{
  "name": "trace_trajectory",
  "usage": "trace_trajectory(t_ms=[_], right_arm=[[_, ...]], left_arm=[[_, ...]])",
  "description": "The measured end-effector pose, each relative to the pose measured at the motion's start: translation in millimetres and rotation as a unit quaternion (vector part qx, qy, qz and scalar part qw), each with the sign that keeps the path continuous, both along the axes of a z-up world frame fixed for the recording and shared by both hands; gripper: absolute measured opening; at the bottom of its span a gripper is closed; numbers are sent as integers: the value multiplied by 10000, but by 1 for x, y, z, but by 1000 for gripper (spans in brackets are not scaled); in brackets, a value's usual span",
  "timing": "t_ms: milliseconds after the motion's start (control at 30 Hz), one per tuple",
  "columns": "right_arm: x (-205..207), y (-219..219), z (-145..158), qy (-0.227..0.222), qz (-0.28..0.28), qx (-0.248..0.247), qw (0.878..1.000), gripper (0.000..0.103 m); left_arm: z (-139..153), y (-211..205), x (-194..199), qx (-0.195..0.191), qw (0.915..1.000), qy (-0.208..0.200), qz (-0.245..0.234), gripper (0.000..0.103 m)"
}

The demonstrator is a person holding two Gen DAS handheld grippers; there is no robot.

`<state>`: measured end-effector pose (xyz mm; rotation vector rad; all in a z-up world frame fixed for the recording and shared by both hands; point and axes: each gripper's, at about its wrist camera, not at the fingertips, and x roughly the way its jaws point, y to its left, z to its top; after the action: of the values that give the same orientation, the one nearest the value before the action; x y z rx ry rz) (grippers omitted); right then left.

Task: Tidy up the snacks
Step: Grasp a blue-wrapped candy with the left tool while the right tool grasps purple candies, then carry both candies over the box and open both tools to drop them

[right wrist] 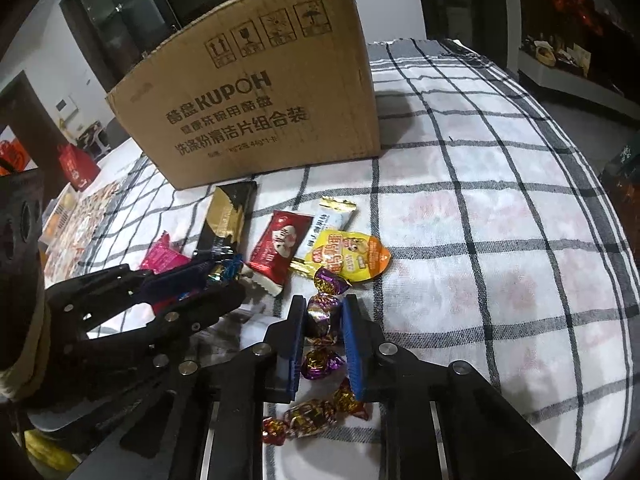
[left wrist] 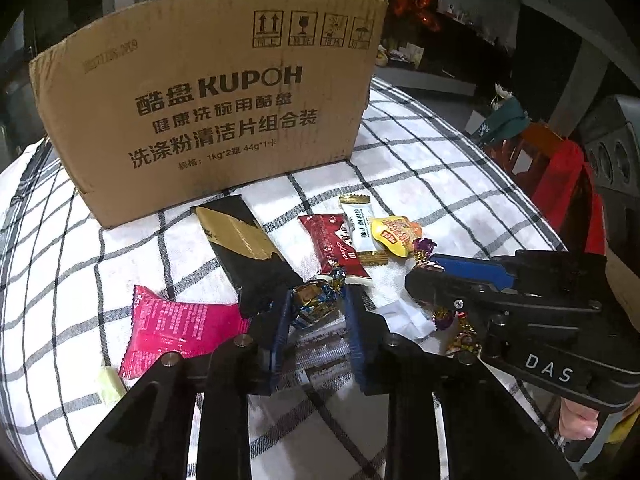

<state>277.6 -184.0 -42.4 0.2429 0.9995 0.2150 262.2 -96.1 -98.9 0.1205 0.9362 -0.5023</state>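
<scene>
While a checked cloth point(left wrist: 420, 160) is spread over the whole table, a tall cardboard box point(left wrist: 208, 100) printed with KUPOH is stood upright at its far side, with the snacks scattered on the cloth just in front of it. Nearest the box, a long black-and-gold bar point(left wrist: 244, 244) is laid at a slant; to its left and nearer, a pink packet point(left wrist: 180, 328) is seen, and to its right a red packet point(left wrist: 340, 244), a white sachet point(left wrist: 360, 226) and a yellow pouch point(left wrist: 394, 236) are bunched together, touching or overlapping.

Lower in the left wrist view, the left gripper point(left wrist: 316, 304) is held with its blue-padded fingers narrowed about a blue-and-gold wrapped candy point(left wrist: 314, 300); whether the pads press on it cannot be told. Beside it to the right, the right gripper point(right wrist: 323, 320) is closed on a purple-and-gold wrapped candy point(right wrist: 320, 316), which is squeezed between the pads. More purple candies point(right wrist: 320, 364) are strewn around and nearer than those fingers.
</scene>
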Motion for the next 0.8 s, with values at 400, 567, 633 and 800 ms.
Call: trace_trajectory(t_ms=[400,567,633,800], right_arm=[[-14,9,27,-235,65,5,9997,20],[-18,11,43,-386,95,11,9992,20],[-19,12,51,-472,102,8,9988,20],[-19,12,73,-703,109,43,9975,20]], left_arm=[[33,13,-20,-209,9991,-336,128,27],[53,17,-27,-307,9979,-536,180,27],[62,20,-29,-351,9973,-619,198,27],[87,27,-30,-381,9953,-835,304,27]])
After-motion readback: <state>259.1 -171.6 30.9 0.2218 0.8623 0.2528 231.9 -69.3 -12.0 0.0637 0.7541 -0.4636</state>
